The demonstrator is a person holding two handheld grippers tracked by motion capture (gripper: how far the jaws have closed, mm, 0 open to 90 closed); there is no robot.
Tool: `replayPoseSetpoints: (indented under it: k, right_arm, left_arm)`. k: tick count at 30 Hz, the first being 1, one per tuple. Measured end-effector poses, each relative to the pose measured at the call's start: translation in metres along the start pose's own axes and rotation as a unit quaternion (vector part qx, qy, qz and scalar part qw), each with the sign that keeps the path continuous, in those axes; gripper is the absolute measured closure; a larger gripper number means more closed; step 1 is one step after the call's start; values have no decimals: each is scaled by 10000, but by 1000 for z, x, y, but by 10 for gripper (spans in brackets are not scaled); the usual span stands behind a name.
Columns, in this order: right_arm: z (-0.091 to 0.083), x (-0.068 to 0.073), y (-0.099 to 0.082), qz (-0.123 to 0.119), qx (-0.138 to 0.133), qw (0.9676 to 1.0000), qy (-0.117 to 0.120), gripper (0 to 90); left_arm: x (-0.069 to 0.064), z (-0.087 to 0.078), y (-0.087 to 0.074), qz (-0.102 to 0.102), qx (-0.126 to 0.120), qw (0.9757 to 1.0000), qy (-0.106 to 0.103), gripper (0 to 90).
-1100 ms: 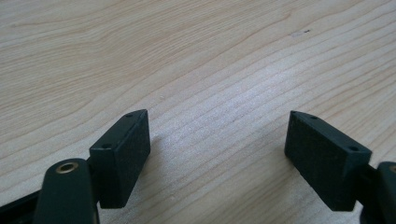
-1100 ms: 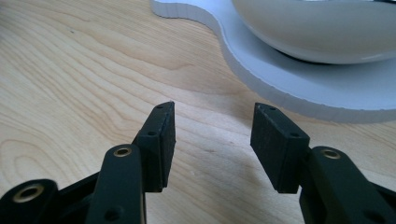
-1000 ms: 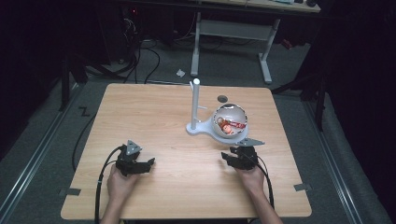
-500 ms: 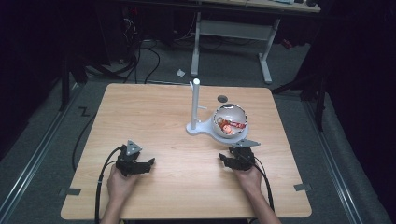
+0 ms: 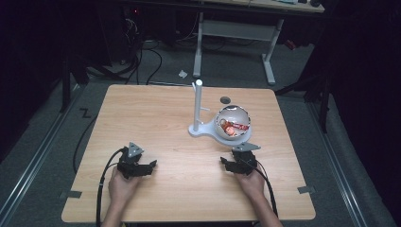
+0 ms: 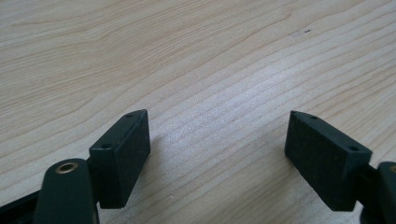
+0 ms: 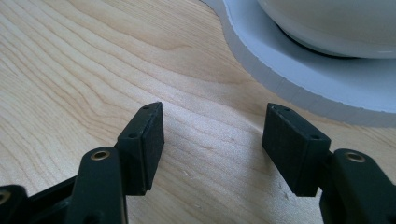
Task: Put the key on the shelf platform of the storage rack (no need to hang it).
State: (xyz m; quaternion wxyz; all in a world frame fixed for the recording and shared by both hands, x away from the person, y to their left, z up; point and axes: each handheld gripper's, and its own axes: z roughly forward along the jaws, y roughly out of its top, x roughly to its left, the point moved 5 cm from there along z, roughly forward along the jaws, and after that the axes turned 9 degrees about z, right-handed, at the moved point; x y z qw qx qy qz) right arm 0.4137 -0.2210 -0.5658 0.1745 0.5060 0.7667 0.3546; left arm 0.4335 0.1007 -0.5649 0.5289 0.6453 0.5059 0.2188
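Note:
A white stand with an upright post sits right of the table's middle, and its flat base carries a shiny round bowl with red and orange items inside. My right gripper rests on the wood just in front of that base, open and holding nothing. The right gripper view has my right gripper with its jaws apart over bare wood, the base's edge and the bowl's underside close ahead. My left gripper lies at the front left, also open, with plain tabletop between its jaws.
The wooden table has a small dark round mark behind the bowl. Cables trail from both grippers over the front edge. A dark floor with cables and a desk frame lies beyond the far edge.
My right gripper has edged slightly to the left in front of the stand. The left gripper has stayed put.

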Motion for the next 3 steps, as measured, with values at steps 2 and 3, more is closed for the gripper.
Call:
replayPoseSetpoints:
  k: [2, 3]
  right_arm:
    - [0, 0, 0, 3, 2, 10000, 0, 392]
    - [0, 0, 0, -5, 0, 10000, 0, 391]
  left_arm:
    - [0, 0, 0, 3, -6, 10000, 4, 226]
    - [0, 0, 0, 3, -6, 10000, 4, 226]
